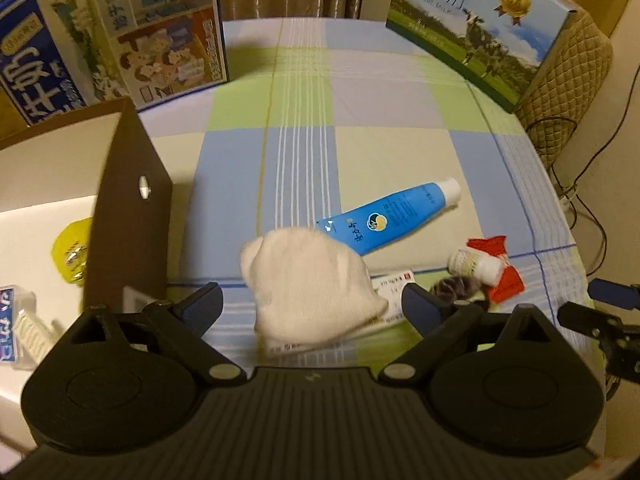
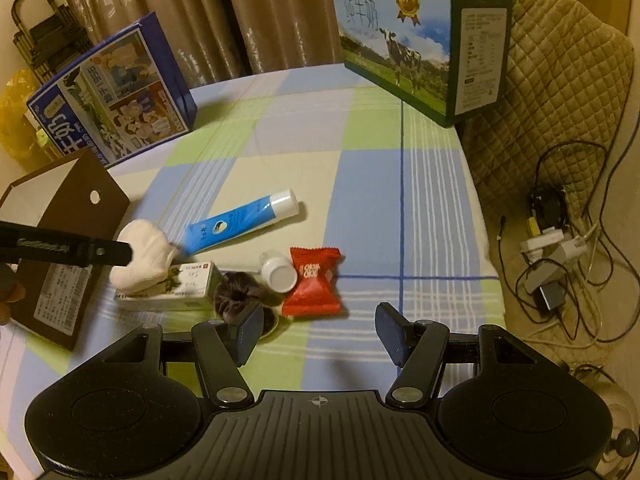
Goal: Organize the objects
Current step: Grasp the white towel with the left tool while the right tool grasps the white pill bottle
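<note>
On the checked cloth a white sock lies bunched on top of a flat medicine carton, just beside the brown box. The left gripper hangs over the sock with its jaws spread wide, one on each side of it, holding nothing; whether the pads touch the fabric I cannot tell. A blue tube lies just beyond the sock, its white cap pointing away. To the right sit a small white bottle on its side, a red candy wrapper touching it, and a dark fuzzy thing by the carton's end. The right gripper is also released and empty, hovering low near the fuzzy thing and the wrapper. Inside the brown box lies a yellow packet. Two milk cartons stand at the far corners.
</note>
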A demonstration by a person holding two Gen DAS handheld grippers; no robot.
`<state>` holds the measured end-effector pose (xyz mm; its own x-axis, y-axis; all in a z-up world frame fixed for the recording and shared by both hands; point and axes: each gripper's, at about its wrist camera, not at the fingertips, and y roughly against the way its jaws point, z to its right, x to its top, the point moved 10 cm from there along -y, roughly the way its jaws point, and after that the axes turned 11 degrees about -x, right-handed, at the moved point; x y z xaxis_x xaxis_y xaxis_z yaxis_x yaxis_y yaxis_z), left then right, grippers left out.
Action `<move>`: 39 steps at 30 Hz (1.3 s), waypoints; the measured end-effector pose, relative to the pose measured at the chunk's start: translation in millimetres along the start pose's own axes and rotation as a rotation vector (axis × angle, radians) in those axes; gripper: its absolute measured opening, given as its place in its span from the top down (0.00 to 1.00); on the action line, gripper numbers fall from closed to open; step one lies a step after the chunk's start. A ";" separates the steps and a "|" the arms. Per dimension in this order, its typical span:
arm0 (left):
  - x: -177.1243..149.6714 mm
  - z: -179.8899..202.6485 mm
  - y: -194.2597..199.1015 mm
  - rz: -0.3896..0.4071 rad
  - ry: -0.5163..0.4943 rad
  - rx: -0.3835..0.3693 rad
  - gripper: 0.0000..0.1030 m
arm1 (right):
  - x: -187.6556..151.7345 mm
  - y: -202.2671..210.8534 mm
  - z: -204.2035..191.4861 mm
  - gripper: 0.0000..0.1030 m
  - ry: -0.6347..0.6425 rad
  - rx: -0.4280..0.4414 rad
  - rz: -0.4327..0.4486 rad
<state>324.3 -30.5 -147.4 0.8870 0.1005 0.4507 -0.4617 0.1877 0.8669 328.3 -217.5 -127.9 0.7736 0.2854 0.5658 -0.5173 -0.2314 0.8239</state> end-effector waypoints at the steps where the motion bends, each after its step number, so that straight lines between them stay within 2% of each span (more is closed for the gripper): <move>1: 1.6 -1.4 -5.7 -0.005 0.009 -0.003 0.09 | 1.4 -2.5 -0.1 0.42 0.000 0.001 -0.002; 9: 5.3 -15.7 -41.9 -0.058 0.047 0.022 0.09 | 6.3 -17.2 3.8 0.42 -0.009 0.001 -0.018; 14: 6.5 -17.7 -52.1 -0.060 0.044 0.012 0.11 | 5.9 -24.7 7.1 0.42 -0.016 -0.002 -0.032; 20: 6.6 -14.0 -52.3 -0.036 -0.013 0.006 0.30 | 6.4 -31.9 9.3 0.42 -0.010 -0.005 -0.041; 21: 6.4 -13.8 -51.5 -0.032 -0.022 0.009 0.38 | 6.7 -32.8 9.8 0.42 -0.010 -0.006 -0.042; 22: 6.3 -13.4 -50.4 -0.027 -0.032 0.012 0.45 | 7.1 -33.9 10.0 0.42 -0.011 -0.004 -0.041; 25: 6.5 -11.8 -45.2 -0.012 -0.061 0.021 0.54 | 9.1 -35.3 9.4 0.42 -0.012 0.010 -0.033; 30: 8.8 -15.7 -24.5 0.039 -0.065 0.049 0.56 | 15.2 -35.8 0.5 0.42 0.017 0.046 -0.008; 35: 7.1 -24.0 6.1 0.080 -0.009 0.040 0.56 | 20.7 -37.7 -15.4 0.43 0.097 0.076 0.035; 36: 5.7 -26.1 12.0 0.088 0.004 0.041 0.56 | 21.7 -38.8 -18.9 0.45 0.118 0.082 0.044; 39: 1.4 -32.5 30.4 0.112 0.040 0.037 0.56 | 23.2 -45.5 -30.9 0.57 0.198 0.099 0.060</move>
<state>311.4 7.1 -127.3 0.8290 0.1576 0.5366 -0.5565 0.1366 0.8195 358.6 -171.6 -151.3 0.6503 0.4431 0.6171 -0.5146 -0.3407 0.7868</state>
